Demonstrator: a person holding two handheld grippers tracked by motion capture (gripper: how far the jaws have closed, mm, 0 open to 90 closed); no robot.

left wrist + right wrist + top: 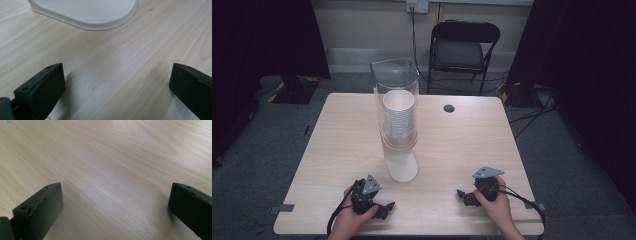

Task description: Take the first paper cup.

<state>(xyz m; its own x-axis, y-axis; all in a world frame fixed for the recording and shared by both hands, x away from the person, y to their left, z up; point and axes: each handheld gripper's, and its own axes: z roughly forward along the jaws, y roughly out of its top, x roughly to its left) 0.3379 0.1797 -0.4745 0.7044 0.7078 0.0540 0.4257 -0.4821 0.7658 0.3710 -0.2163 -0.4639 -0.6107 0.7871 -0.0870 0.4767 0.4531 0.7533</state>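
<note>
Plainly both tools are parked low on the desk (337, 130), each held by a hand coming in from the bottom edge of the high view. The left gripper (384, 209) sits at the lower left of centre and the right gripper (463, 196) at the lower right, well apart from each other, which leaves the middle of the desk free in front of the cup dispenser (395, 100). That dispenser is a clear upright tube standing at the centre of the frame, and it carries a stack of white cups (399, 120) with the open mouth of the lowest cup tilted toward the person's side, presumably so a cup can be drawn out from the front. Its white base (402, 167) runs down toward the bottom of the frame as a rounded tongue, which likely steadies the tall tube against a pull.

In the left gripper view that rounded base (85, 12) lies at the top of the frame, near but not touching, while the two black jaws stand at the far lower corners with bare wood between them. The right gripper view has the same wide gap over bare desk (112, 170). So both sets of jaws are fully spread and grip nothing. Judging by this, the left gripper is aimed at the dispenser and looks better set to reach it first
</note>
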